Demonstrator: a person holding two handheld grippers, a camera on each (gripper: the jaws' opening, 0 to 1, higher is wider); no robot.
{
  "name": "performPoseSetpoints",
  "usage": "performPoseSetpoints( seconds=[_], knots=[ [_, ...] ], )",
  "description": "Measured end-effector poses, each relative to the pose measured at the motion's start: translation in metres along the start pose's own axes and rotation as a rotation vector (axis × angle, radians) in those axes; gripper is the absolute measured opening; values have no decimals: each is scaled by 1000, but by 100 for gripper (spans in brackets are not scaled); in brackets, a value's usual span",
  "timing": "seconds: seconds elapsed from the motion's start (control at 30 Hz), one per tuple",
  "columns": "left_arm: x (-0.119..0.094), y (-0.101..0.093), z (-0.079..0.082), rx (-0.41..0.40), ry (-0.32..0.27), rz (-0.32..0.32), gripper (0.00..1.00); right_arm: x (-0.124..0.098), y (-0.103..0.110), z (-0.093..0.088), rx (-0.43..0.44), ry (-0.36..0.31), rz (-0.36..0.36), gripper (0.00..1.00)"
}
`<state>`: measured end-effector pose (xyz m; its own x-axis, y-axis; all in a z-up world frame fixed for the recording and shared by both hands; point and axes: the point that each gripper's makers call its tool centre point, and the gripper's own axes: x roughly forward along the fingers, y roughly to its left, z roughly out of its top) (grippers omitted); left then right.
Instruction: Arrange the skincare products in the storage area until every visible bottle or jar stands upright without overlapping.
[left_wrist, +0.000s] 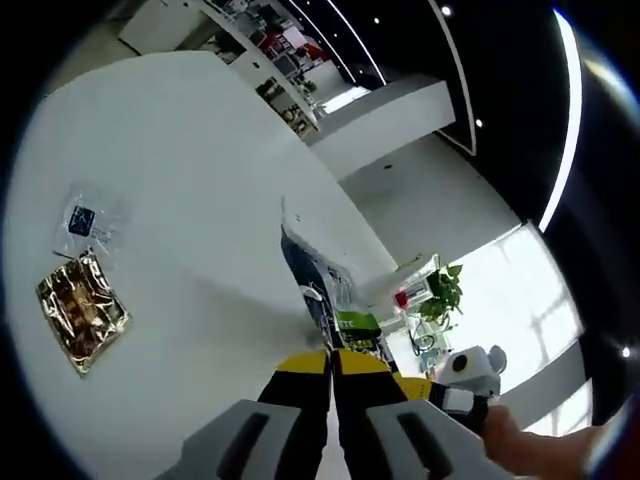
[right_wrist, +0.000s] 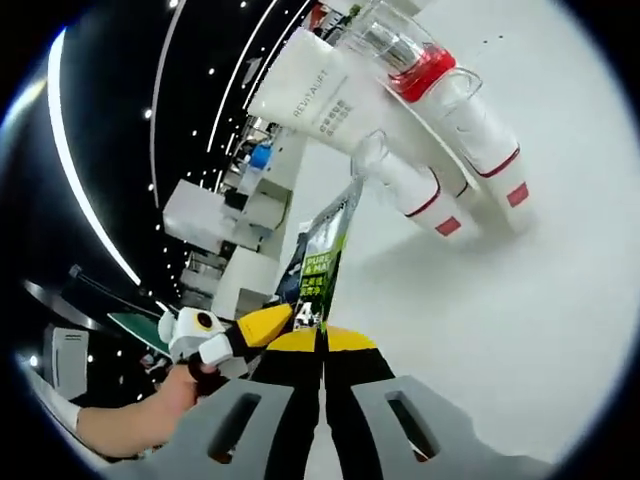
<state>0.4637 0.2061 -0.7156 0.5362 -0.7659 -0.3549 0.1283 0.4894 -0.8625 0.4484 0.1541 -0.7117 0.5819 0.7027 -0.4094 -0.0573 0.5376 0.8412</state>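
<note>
Foil sachet (right_wrist: 322, 262) pinched at opposite edges by left gripper (left_wrist: 333, 362) and right gripper (right_wrist: 322, 340), held taut over table (left_wrist: 200, 180) | likely clearing space | bottles (right_wrist: 455, 150) lying flat

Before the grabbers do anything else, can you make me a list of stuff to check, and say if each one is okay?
1. Left gripper has a firm hold on the sachet: ok, jaws shut on its lower edge.
2. Right gripper holds the same sachet: ok, shut on it.
3. White bottles with red bands upright: not ok, they look lying on the table.
4. Bottles not overlapping: cannot tell, packed close together.
5. Gold packet clear of other things: ok, alone beside a clear packet.
</note>
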Motion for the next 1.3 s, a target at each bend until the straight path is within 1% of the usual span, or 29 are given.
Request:
performPoseSetpoints(
  seconds=[0.07,0.17,0.23,0.33,0.4,0.43,0.5,0.53,0.67,0.77,0.9,1.03,1.13,1.3],
  knots=[
    [4,5,-1,-17,3,10,1,2,-5,1,3,2,-8,0],
    [10,11,-5,-9,18,30,1,6,-15,-1,17,21,-25,0],
    [12,16,-6,-20,24,43,1,8,-18,-1,22,27,-31,0],
    [15,25,-8,-21,35,72,2,13,-25,-5,30,47,-41,0],
    [14,32,-11,-40,45,97,2,17,-30,-8,40,63,-44,0],
    [13,35,-12,-45,54,108,3,18,-30,-9,41,71,-44,0],
    [11,38,-13,-22,53,118,4,21,-32,-10,38,78,-40,0],
    [9,39,-13,-23,55,120,6,22,-32,-10,40,79,-42,0],
    [0,40,-16,-20,61,112,12,27,-37,-8,61,83,-46,0],
    [-5,39,-19,-31,51,105,14,32,-41,-12,69,106,-48,0],
    [-11,42,-25,-41,54,116,15,34,-43,-10,66,97,-62,0],
    [-14,46,-27,-53,54,126,15,35,-46,-5,77,70,-78,0],
    [-14,45,-31,-58,60,125,15,34,-47,-4,74,58,-89,0],
    [-17,41,-38,-49,72,117,15,32,-59,1,88,40,-110,0]
  ],
)
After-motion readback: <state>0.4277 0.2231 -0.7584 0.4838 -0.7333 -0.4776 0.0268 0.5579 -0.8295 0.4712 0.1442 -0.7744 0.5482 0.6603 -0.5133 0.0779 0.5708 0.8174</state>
